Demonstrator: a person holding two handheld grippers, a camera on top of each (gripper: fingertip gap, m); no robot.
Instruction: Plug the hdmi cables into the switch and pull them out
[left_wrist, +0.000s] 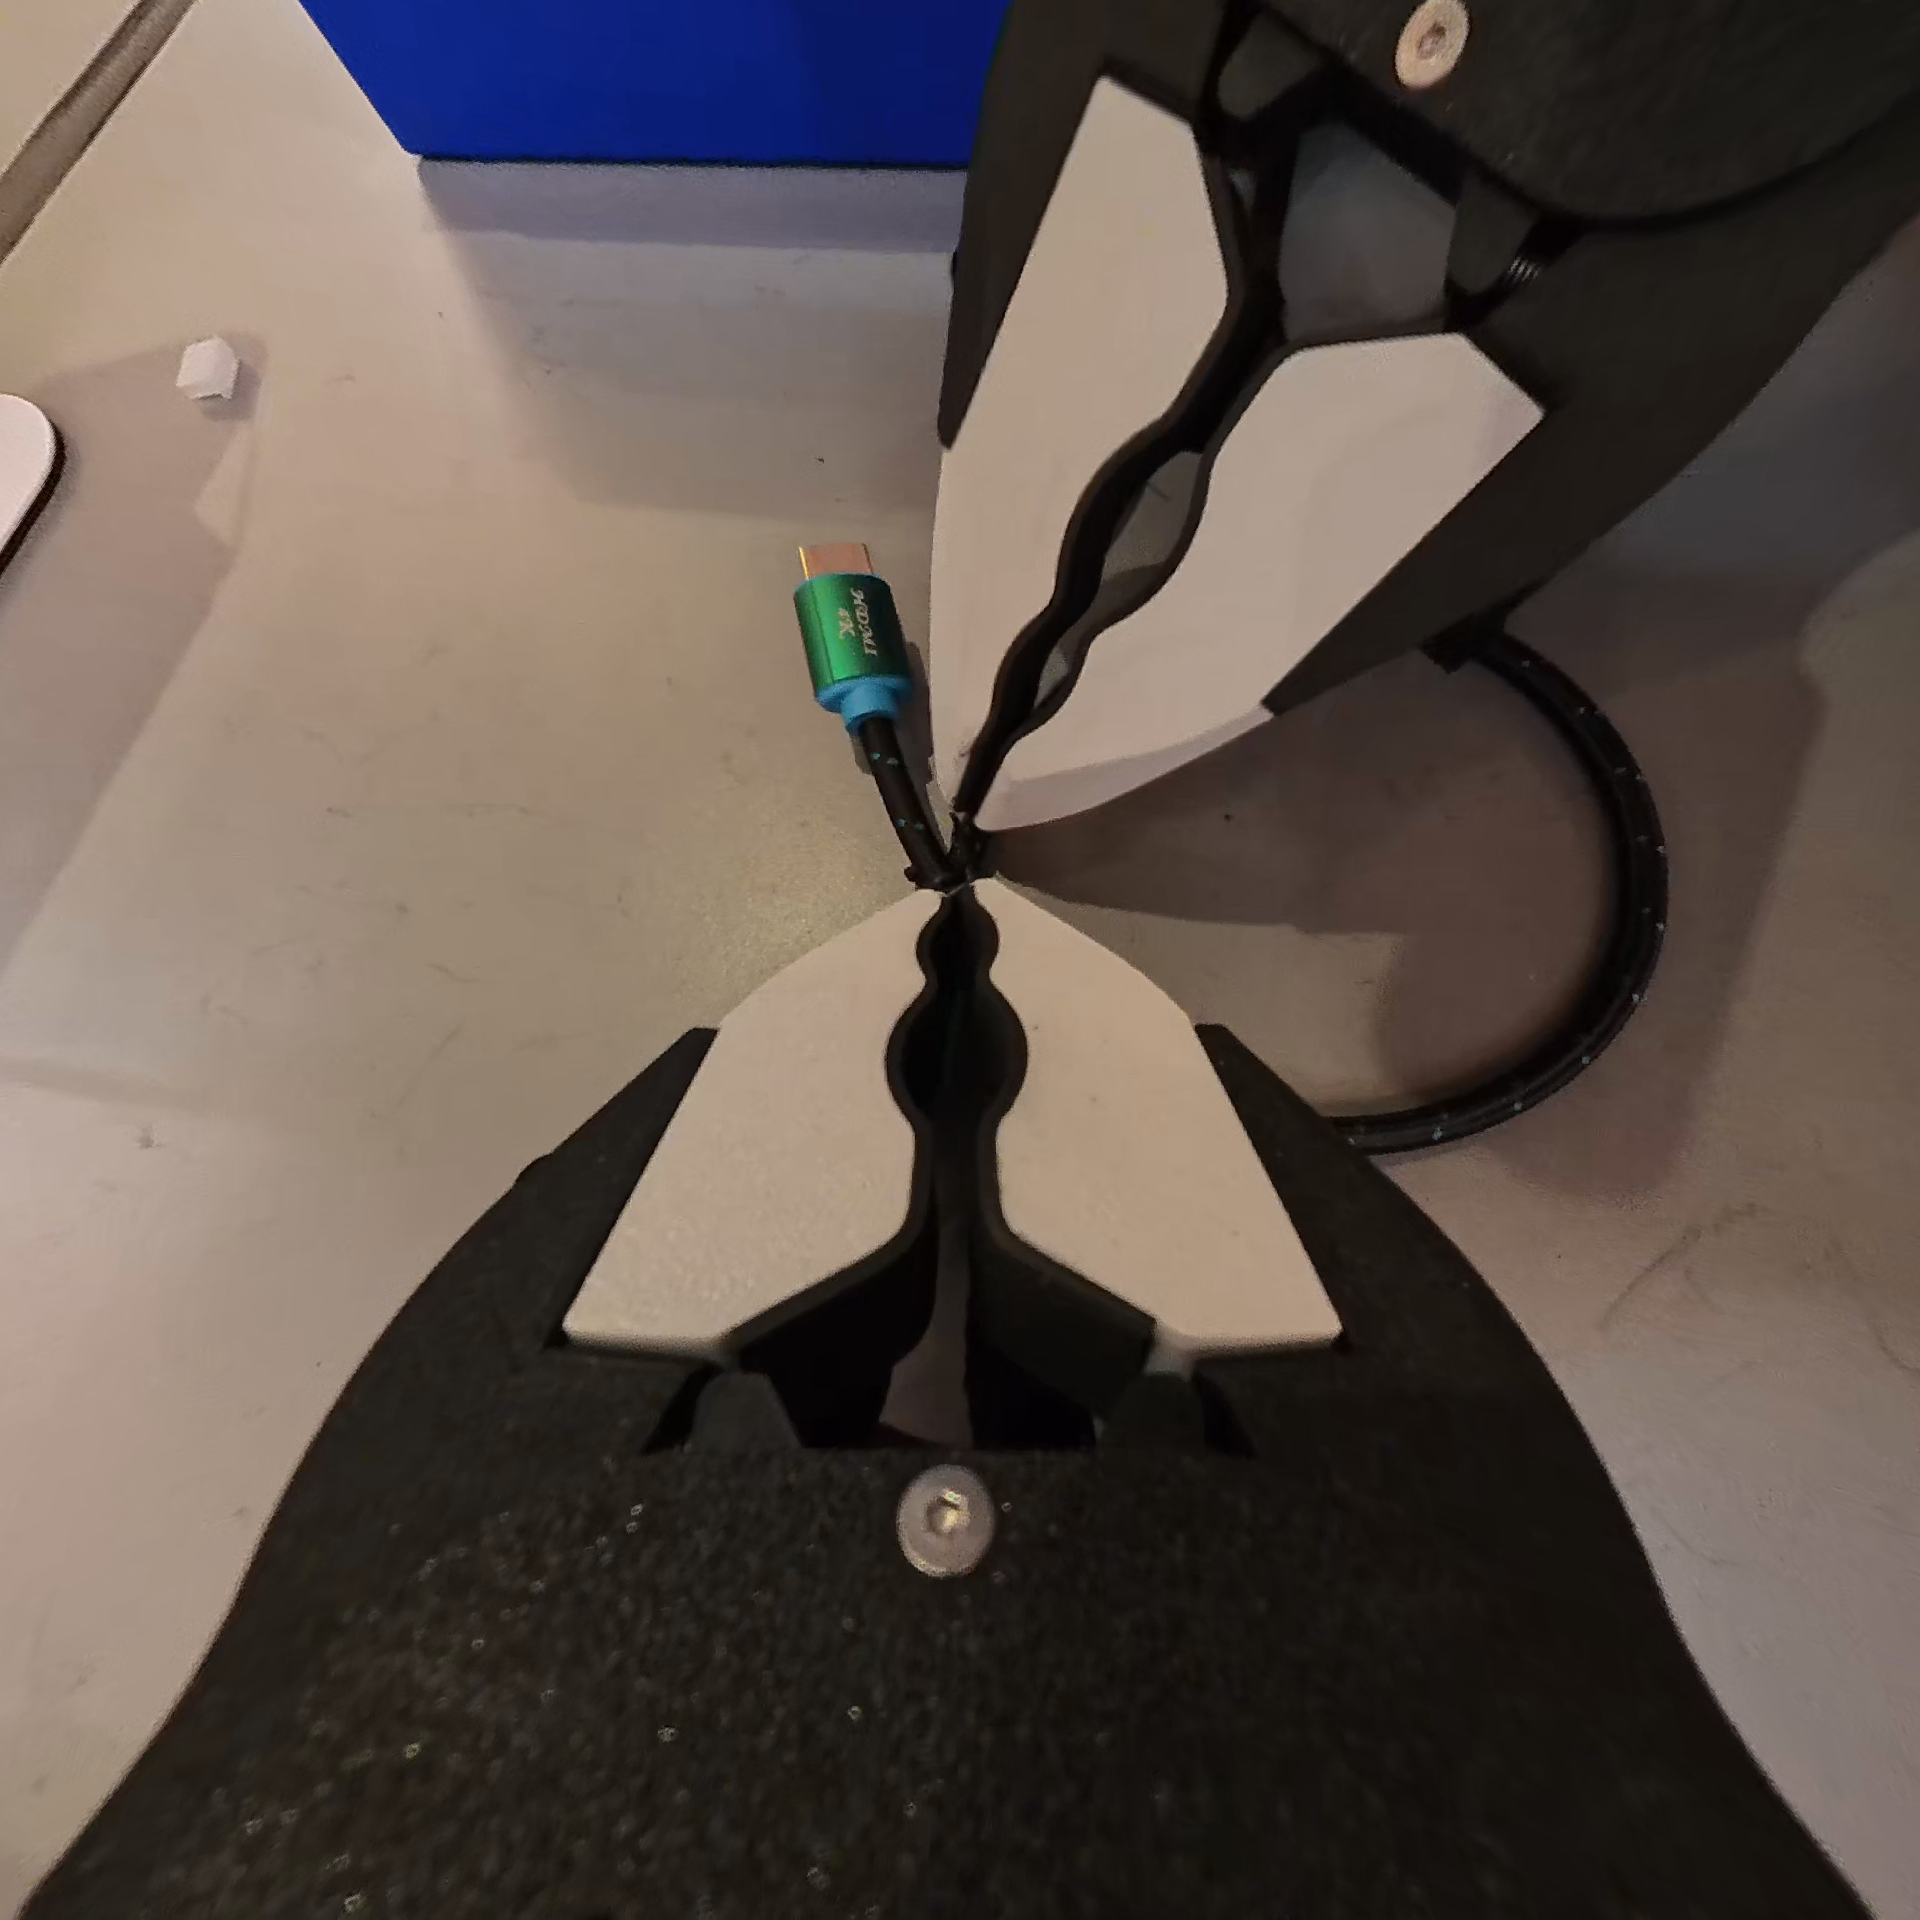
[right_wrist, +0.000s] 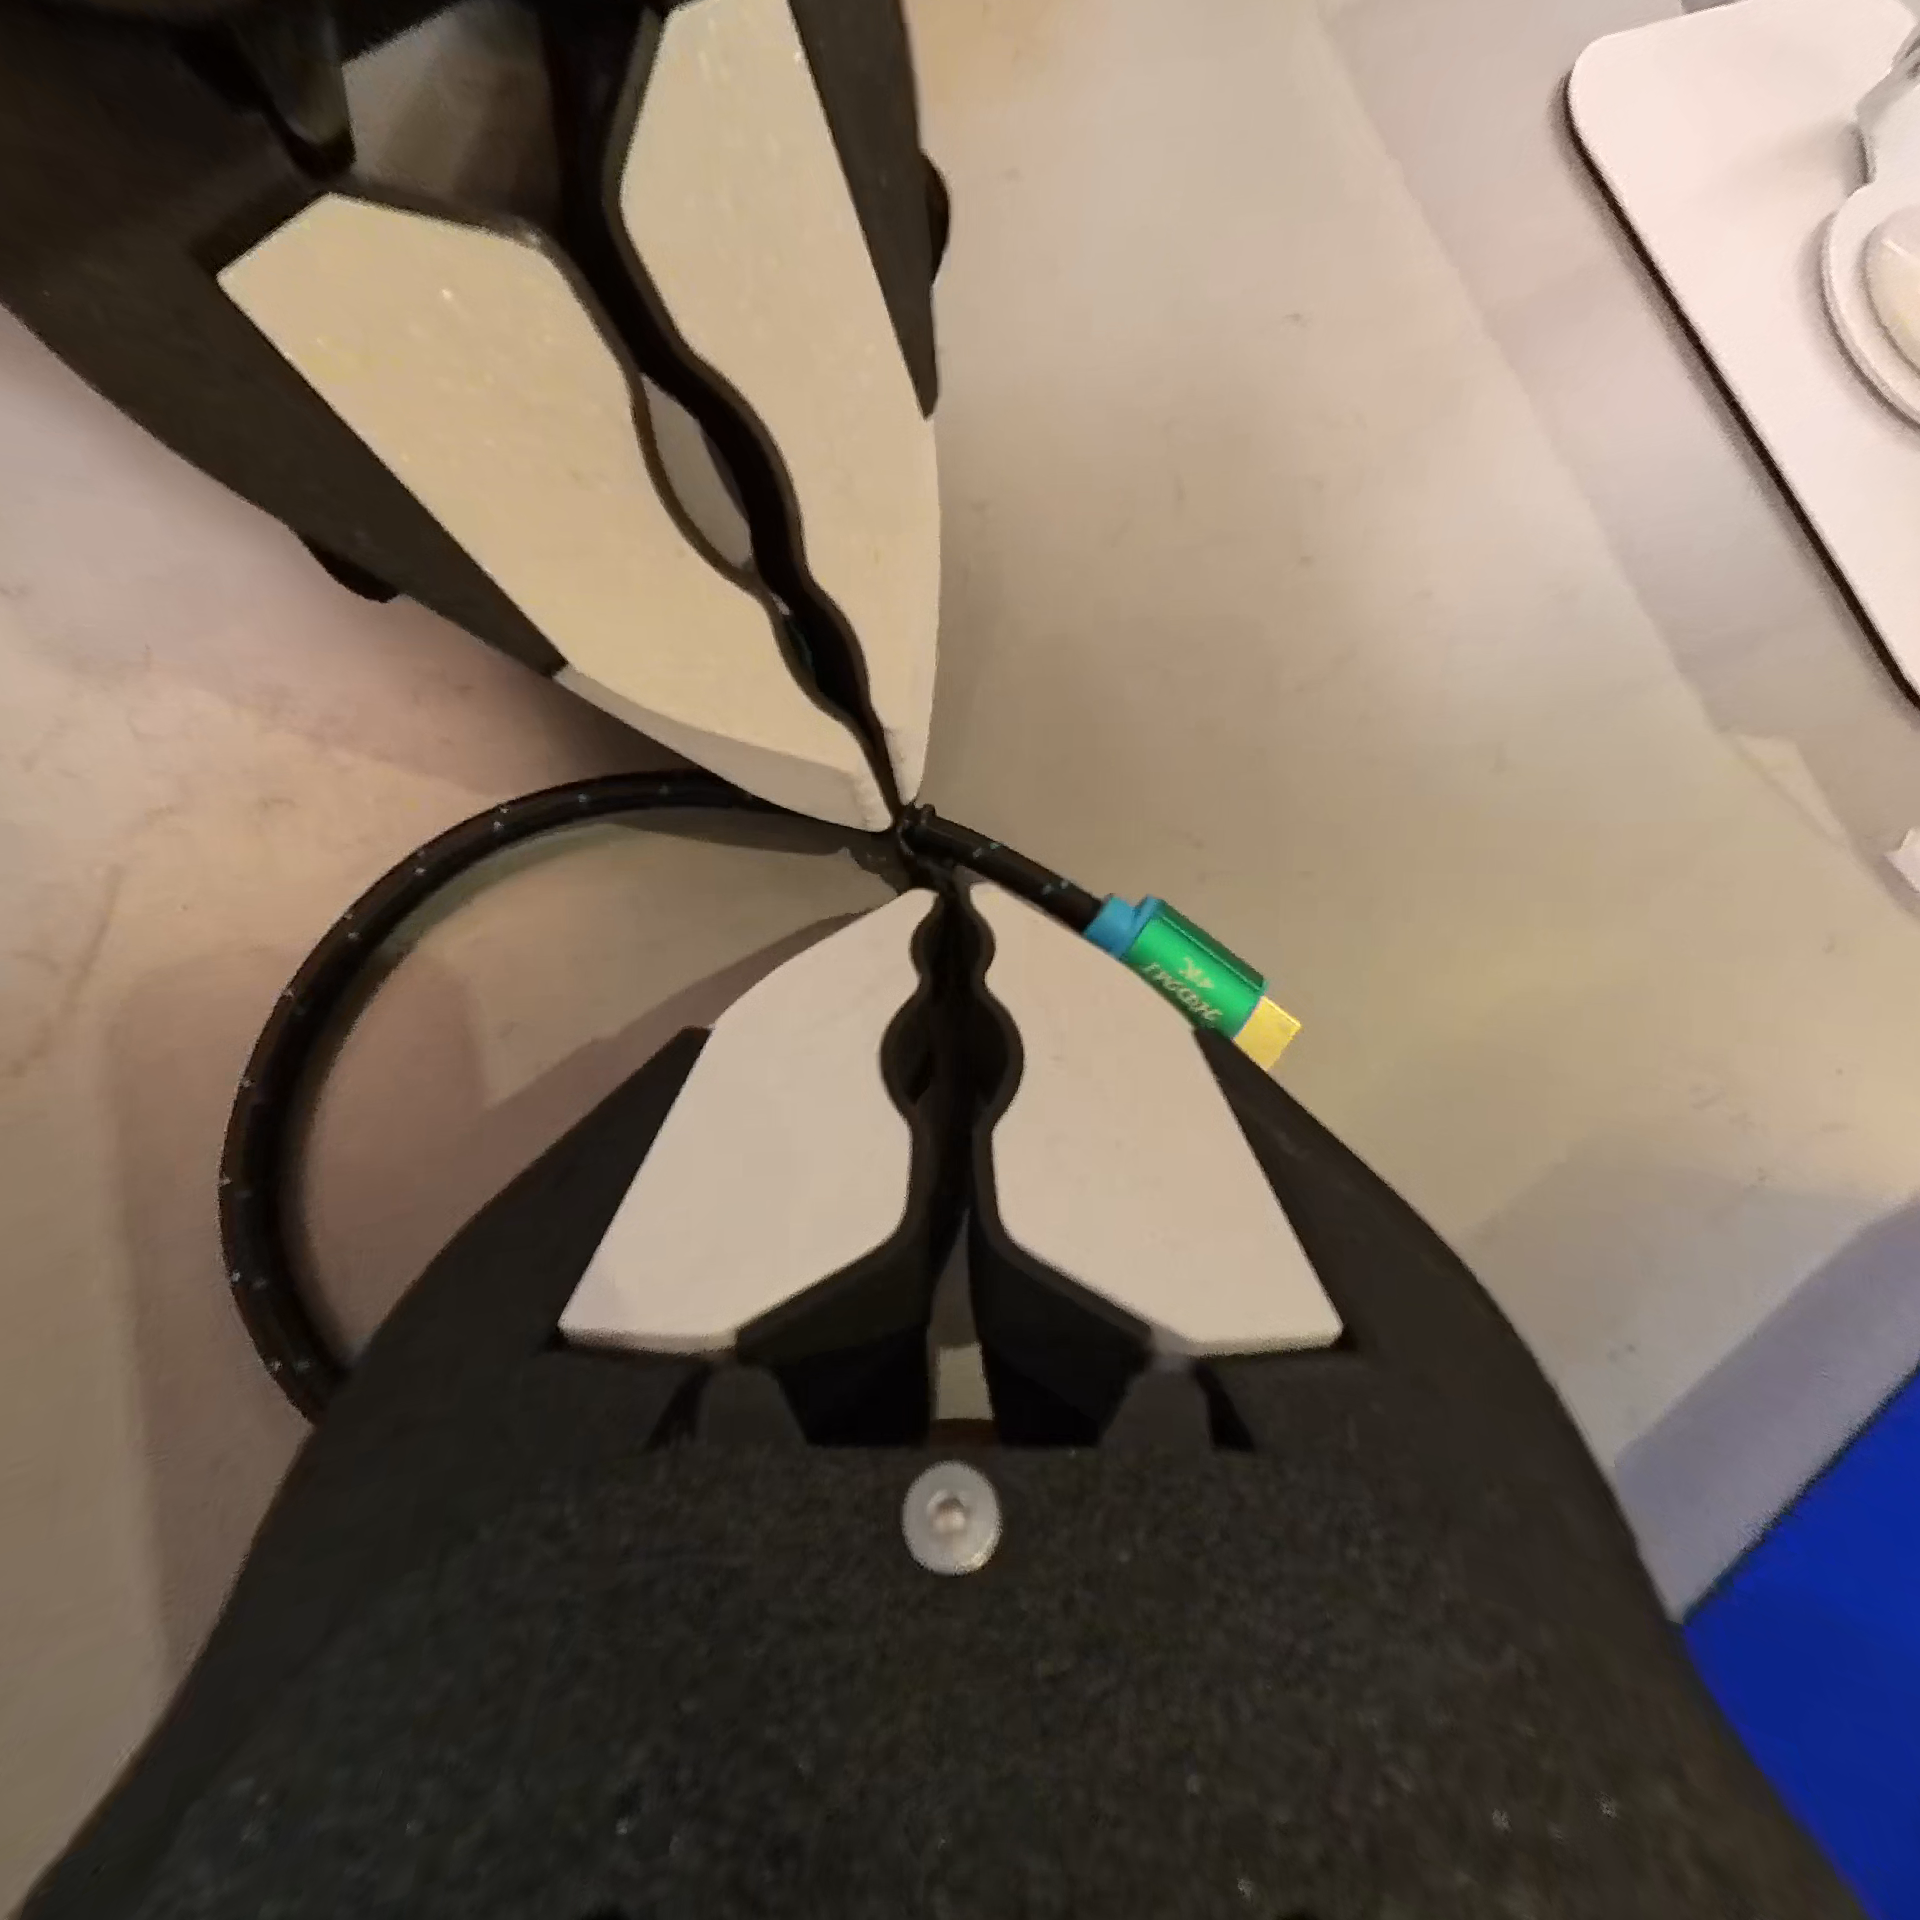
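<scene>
Two pairs of tongs meet tip to tip on one black braided cable (left_wrist: 902, 800), each closed on it just behind the plug. In the left wrist view, the left tongs (left_wrist: 954, 902) fill the lower half, their white fingers (left_wrist: 790, 1122) pressed together with the cable pinched at the very tips; how much cable sits between them is hidden. Right beyond, the right tongs (left_wrist: 971, 826) come in from the upper right, also clamped on the same spot. The green plug (left_wrist: 850, 644) with its blue collar and gold end sticks out just left of the right tongs' tips, lifted over the pale table (left_wrist: 436, 831); it carries printed lettering. The rest of the cable curls in a loop on the table to the right, partly covered by the right tongs' body. Farther off, a small white block (left_wrist: 208, 369) lies well to the left, a white board (left_wrist: 21, 478) is cut off by the left edge, and a blue box (left_wrist: 665, 73) is cropped by the top. In the right wrist view, the right tongs (right_wrist: 940, 891) grip from below, the left tongs (right_wrist: 902, 821) from the upper left, and the plug (right_wrist: 1184, 971) points lower right. The switch cannot be made out in either view.
</scene>
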